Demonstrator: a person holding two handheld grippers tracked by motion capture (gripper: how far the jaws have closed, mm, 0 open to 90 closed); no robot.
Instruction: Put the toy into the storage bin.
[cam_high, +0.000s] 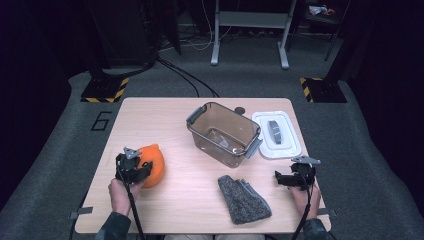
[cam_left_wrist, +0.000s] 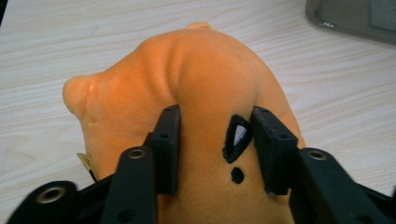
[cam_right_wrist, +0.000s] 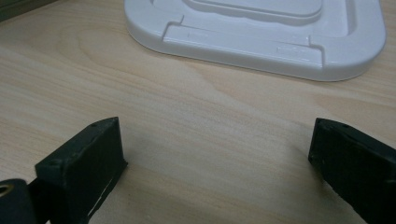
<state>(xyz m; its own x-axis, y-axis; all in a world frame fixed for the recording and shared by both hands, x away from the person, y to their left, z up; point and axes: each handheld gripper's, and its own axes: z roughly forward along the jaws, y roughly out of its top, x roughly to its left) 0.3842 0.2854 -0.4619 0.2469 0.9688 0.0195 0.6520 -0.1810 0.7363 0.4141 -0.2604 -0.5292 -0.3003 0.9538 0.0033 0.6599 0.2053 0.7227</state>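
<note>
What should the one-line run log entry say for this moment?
left gripper: shut on orange plush toy | right gripper: open, near white lid | bin: open | grey cloth: untouched

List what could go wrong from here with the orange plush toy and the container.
1. The left gripper pinches only a fold of the soft orange plush toy, so the toy may sag or slip out when lifted.
2. The clear container sits at an angle, and its raised grey latches could catch the bulky toy on the way in.
3. The grey cloth lies near the table's front edge and might be swept off.
</note>
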